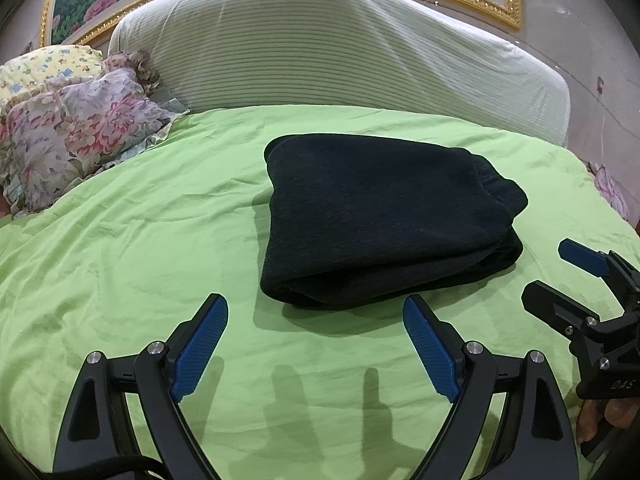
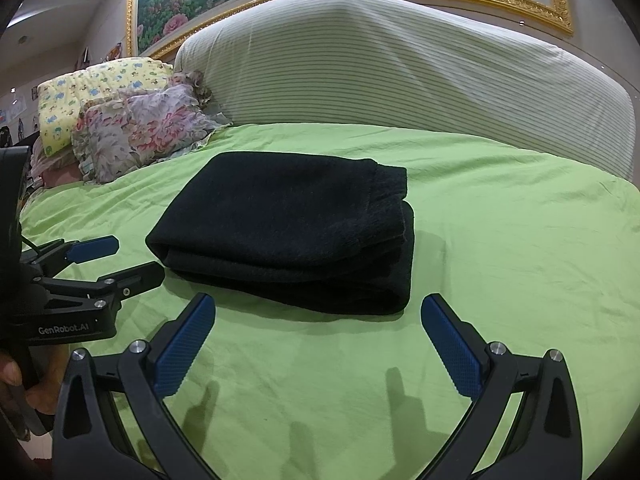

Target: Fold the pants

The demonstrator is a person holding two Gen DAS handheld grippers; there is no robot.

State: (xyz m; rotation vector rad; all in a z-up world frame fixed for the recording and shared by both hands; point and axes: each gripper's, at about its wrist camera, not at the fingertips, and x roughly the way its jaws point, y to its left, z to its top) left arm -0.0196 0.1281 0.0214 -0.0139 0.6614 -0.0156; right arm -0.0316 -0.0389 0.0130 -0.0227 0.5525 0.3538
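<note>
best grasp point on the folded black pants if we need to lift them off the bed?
Probably the rounded fold edge of the black pants nearest the grippers, approached low from the front. That edge binds the stacked layers, while the right-hand end shows loose layered ends that could splay. Left gripper and right gripper are open, clear of it.

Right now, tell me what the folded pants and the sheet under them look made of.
Black pants: thick, matte knit, maybe fleece or wool; fine ribbing and bulky, soft folds. Green sheet: thin, smooth woven cloth, probably cotton; small sharp wrinkles, faint sheen.
</note>
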